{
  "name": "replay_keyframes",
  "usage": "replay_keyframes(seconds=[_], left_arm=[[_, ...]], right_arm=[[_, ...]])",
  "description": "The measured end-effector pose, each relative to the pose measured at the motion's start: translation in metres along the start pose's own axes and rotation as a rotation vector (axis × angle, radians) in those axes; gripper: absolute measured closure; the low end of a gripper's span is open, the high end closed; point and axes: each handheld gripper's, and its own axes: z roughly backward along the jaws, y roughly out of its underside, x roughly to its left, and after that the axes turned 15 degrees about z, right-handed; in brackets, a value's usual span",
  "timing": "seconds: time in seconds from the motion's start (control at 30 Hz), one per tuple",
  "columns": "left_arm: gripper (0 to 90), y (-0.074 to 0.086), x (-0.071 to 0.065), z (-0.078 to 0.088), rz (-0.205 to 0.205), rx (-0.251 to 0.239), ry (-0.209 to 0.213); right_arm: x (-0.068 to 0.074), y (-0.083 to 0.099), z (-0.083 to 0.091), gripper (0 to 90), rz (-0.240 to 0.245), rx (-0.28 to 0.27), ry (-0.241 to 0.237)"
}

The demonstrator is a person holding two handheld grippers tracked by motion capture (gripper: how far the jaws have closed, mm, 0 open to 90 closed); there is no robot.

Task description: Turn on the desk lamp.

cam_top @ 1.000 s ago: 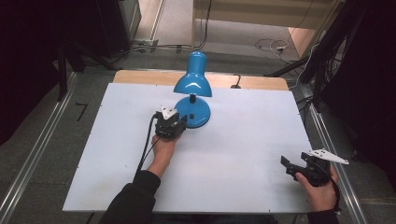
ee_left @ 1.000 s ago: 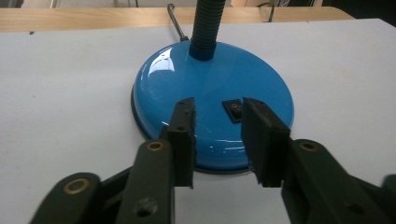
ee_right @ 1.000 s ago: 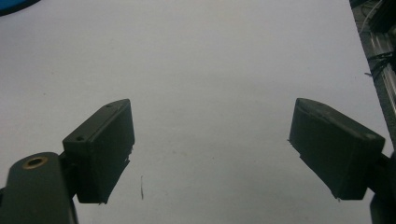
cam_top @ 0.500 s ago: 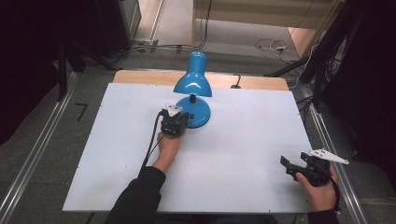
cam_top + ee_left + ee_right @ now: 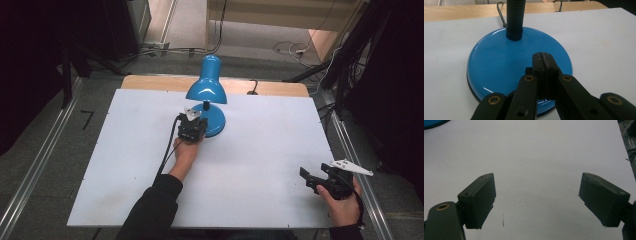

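White bench carries one blue lamp near its far edge. Left tongs, pressed together, hover over the lamp base; likely pressing a switch, so push straight down. Right tongs, spread wide, wait well apart at the near corner.
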Motion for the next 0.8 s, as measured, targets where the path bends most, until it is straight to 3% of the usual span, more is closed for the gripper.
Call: replay_keyframes(seconds=[0.4,0.8], left_arm=[[90.0,0.0024,0.0033,-0.0087,0.017,0.01,-0.025],[90.0,0.0033,0.0045,-0.0096,0.034,0.013,-0.018]], right_arm=[[-0.0012,0.0,0.001,12.5,-0.004,-0.007,-0.002],[-0.0012,-0.0004,0.0008,12.5,-0.002,-0.008,-0.002]])
